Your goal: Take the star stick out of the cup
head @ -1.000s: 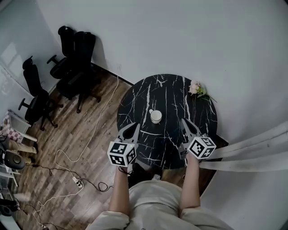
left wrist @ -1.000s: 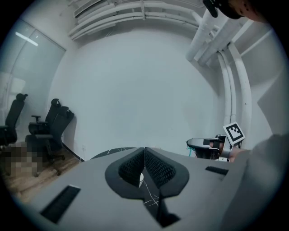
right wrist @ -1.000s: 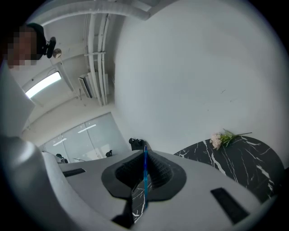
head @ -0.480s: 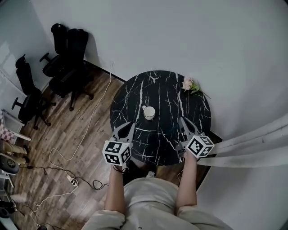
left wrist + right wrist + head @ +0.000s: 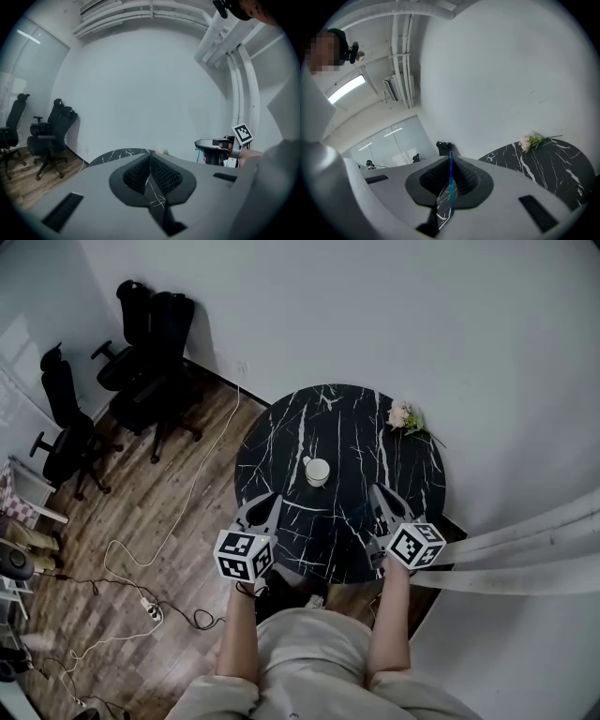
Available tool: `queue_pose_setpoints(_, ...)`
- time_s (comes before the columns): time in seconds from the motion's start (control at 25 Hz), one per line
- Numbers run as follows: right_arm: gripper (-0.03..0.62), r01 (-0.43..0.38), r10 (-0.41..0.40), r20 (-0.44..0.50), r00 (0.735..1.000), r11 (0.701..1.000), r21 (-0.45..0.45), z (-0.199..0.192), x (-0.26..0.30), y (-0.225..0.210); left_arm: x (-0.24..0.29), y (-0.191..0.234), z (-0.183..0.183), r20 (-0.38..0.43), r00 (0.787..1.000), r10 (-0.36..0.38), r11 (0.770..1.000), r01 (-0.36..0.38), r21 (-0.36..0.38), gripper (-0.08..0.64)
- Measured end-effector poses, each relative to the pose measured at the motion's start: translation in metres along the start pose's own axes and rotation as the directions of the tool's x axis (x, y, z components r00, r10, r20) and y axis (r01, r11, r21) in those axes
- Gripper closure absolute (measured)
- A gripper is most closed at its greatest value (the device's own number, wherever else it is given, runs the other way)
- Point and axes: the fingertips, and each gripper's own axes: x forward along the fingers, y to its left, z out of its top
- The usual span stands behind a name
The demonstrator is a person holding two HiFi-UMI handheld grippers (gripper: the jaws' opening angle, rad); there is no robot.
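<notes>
Stick-holding right claw (image 5: pixel 380 491) clenched on star stick (image 5: pixel 450 187), near but clear of white cup (image 5: pixel 318 471) at mid-bench. Left claw (image 5: pixel 150 158) clenched on nothing. Round black bench (image 5: pixel 347 418) with white veins, pink flowers (image 5: pixel 405 416) at far edge. Wood floor (image 5: pixel 141 512), black office chairs (image 5: pixel 141 343). Thin blue shaft only, star end unseen.

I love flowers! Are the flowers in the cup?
No, the pink flowers lie on the table, apart from the white cup.

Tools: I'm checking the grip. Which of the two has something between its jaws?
The right tool, shut on a thin blue stick; the left tool is shut with nothing between its jaws.
</notes>
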Motion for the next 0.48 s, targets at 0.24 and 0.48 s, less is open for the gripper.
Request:
queue_pose_setpoints(0.24, 0.549, -0.011, 0.011, 0.001, 1.0, 1.0, -0.009, 0.0037, 0.0041, 0.0013, 0.0039, -0.0008, 0.0026, 0.004, 1.0, 0.001, 1.0, -0.001, 0.005, 0.538)
queue_pose_setpoints(0.48, 0.549, -0.017, 0.017, 0.012, 1.0, 1.0, -0.013, 0.007, 0.0041, 0.0043, 0.0052, -0.0058, 0.0036, -0.001, 1.0, -0.008, 1.0, 0.008, 0.023, 0.538)
